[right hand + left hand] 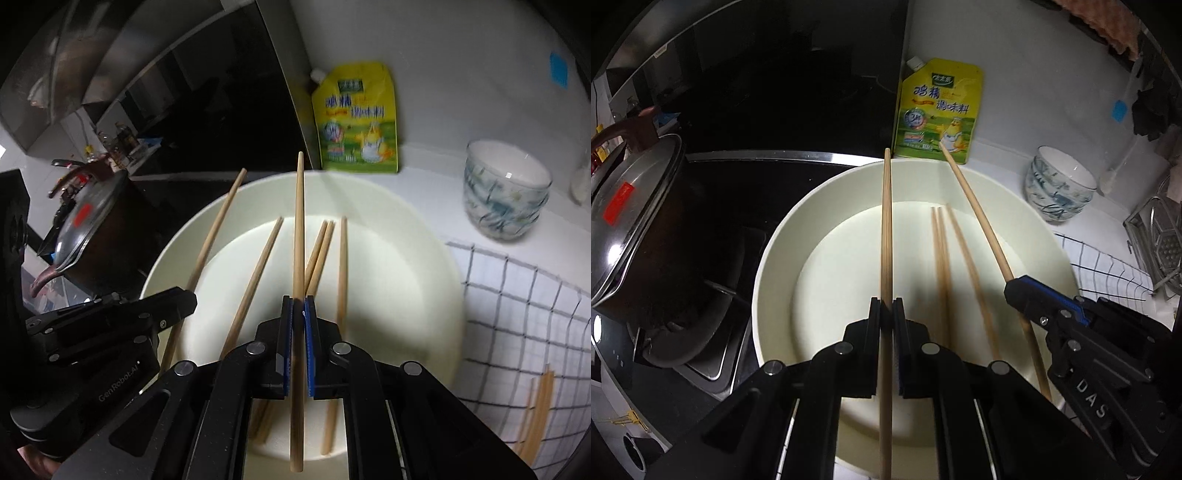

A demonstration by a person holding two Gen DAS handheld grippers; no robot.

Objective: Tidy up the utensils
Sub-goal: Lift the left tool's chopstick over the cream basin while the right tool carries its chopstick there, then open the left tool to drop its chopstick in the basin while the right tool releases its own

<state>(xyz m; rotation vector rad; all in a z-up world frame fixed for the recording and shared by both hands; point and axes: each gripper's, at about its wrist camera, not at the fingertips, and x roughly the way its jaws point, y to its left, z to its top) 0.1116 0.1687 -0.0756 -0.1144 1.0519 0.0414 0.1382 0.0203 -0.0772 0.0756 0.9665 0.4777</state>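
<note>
A wide white dish (831,266) lies under both grippers. My left gripper (886,308) is shut on one wooden chopstick (886,229) that points away over the dish. My right gripper (298,304) is shut on a second chopstick (298,229), also raised above the dish. In the left wrist view the right gripper (1012,286) comes in from the right. In the right wrist view the left gripper (190,295) comes in from the left. Several loose chopsticks (342,273) lie on the dish's floor. A few more chopsticks (535,413) rest on the checked cloth.
A dark pot with a glass lid (635,206) stands on the black stove to the left. A yellow seasoning pouch (936,110) leans against the back wall. Stacked patterned bowls (1058,184), a checked cloth (1108,266) and a metal rack (1160,240) are to the right.
</note>
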